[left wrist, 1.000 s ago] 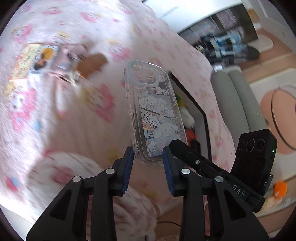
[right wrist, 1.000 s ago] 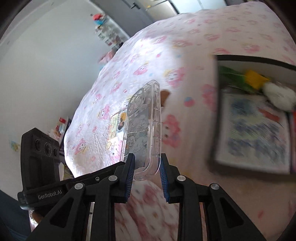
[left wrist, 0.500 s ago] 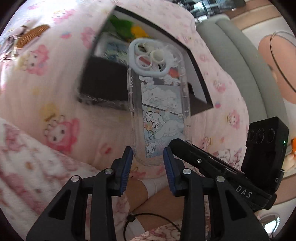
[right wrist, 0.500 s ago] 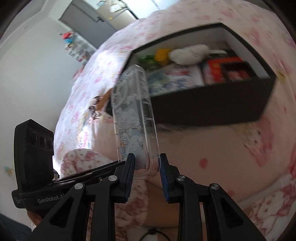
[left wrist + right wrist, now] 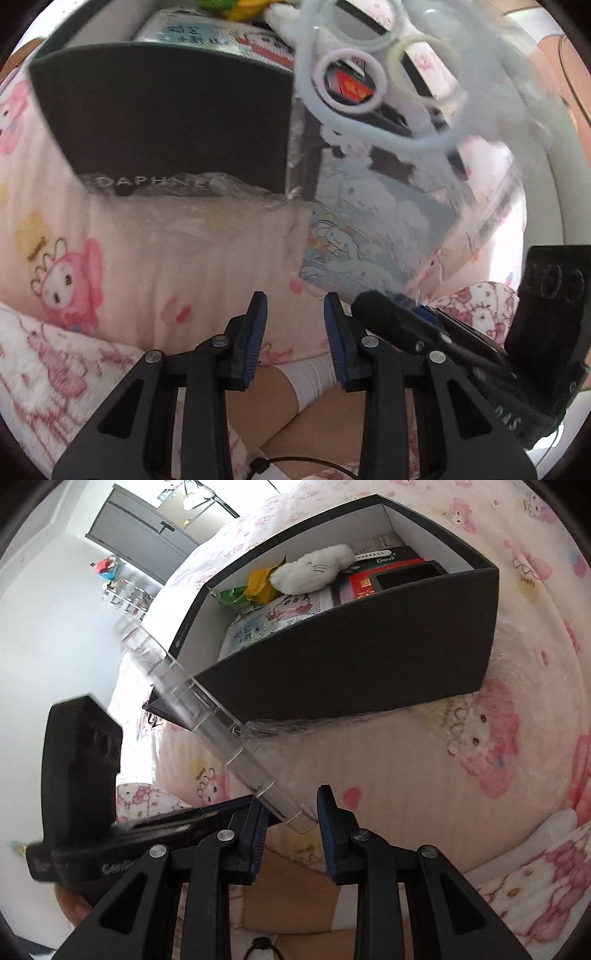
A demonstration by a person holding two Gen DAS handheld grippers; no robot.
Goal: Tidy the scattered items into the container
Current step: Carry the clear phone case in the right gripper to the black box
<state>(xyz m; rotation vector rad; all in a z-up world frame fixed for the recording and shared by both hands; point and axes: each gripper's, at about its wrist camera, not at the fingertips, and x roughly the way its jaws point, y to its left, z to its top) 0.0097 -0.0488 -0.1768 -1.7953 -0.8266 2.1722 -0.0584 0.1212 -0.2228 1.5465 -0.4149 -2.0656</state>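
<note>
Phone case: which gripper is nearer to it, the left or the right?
Right. The right gripper grips the lower end of the case between its jaws. The left gripper is empty and sits just beside that end.

Ahead of us the dark box [image 5: 354, 672] opens upward, its near wall [image 5: 166, 114] standing between us and the inside. The floor of the box is crowded: a white plush [image 5: 314, 568], a yellow-green packet [image 5: 255, 587], a printed booklet [image 5: 273, 616] and a red card [image 5: 365, 581]. The bed [image 5: 406, 760] before the wall lies bare.
</note>
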